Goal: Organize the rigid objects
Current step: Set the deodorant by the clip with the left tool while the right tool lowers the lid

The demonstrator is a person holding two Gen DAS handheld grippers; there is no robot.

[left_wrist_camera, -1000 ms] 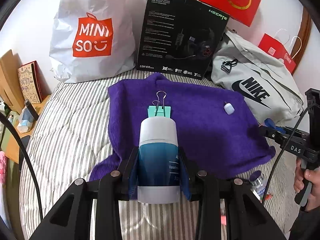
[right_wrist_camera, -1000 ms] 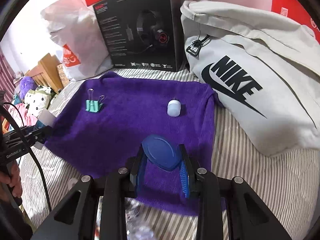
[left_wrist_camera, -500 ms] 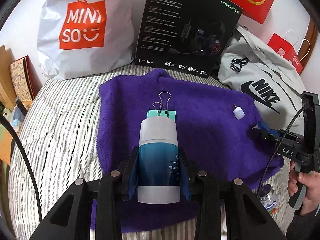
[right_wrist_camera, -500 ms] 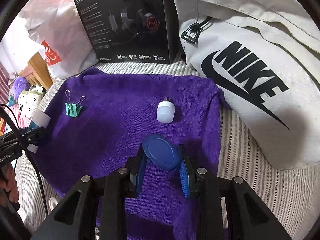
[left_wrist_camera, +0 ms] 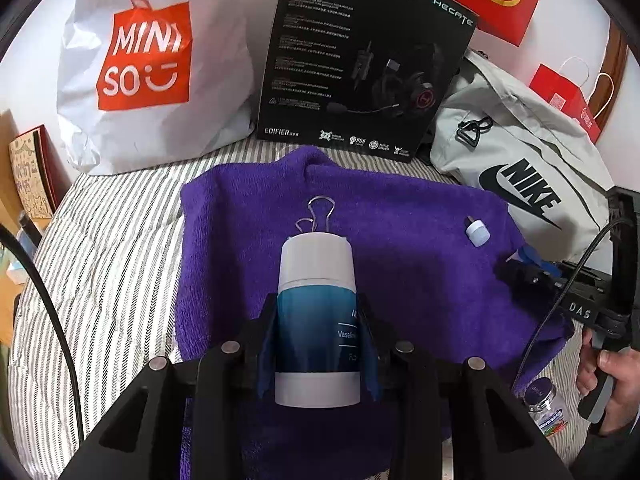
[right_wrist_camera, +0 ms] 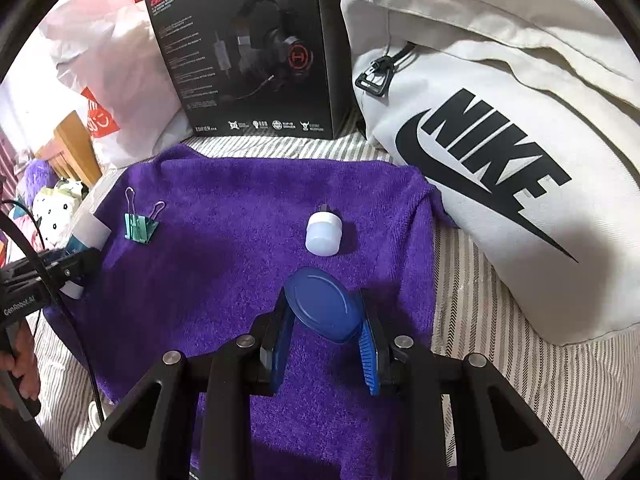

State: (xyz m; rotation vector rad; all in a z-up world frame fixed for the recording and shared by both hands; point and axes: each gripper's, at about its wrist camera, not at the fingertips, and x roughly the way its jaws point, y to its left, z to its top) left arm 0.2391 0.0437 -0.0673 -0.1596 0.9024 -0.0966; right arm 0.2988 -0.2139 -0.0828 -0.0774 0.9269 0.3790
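Now that both have moved in over the purple towel (right_wrist_camera: pixel 224 280), left hand-held gripper (left_wrist_camera: pixel 316 332) pinches the bottle (left_wrist_camera: pixel 316 316) & right hand-held gripper (right_wrist_camera: pixel 326 336) pinches the blue lid (right_wrist_camera: pixel 322 304), prob ready to set down.

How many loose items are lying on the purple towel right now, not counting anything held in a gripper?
2: a green binder clip near the purple towel's left side and a small white cap toward its right. Others may be hidden behind the grippers.

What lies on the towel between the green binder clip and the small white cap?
Nothing: only bare purple towel separates the green binder clip from the small white cap, clearest in the right wrist view.
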